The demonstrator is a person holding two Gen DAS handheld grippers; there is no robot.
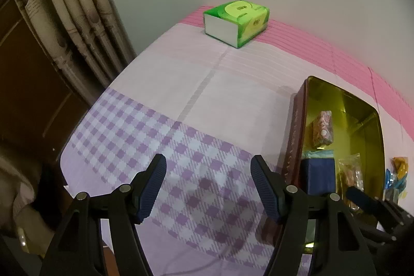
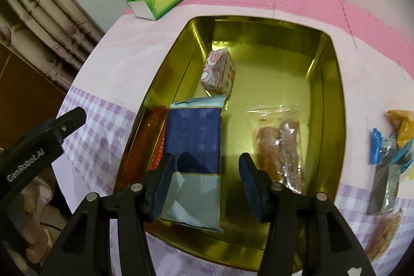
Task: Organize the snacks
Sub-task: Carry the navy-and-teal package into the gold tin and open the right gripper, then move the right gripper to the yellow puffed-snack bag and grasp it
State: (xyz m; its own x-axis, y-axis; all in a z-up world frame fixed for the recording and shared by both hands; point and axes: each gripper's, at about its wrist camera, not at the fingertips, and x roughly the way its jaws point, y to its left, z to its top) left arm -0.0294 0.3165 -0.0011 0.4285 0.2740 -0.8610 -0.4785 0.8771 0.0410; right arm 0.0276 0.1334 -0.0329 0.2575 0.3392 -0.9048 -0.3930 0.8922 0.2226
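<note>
Blue packet in tin, between right gripper jaws, untouched; left gripper gaping.

Left tool hangs open above checked cloth.

Orange packet lying mostly hidden under the blue packet in the gold tin, tin's near rim disappearing behind the right gripper at 6 o'clock, loose wrapped snacks blurring at 3 o'clock, their labels unreadable, print on the tissue box being too small to read.
</note>
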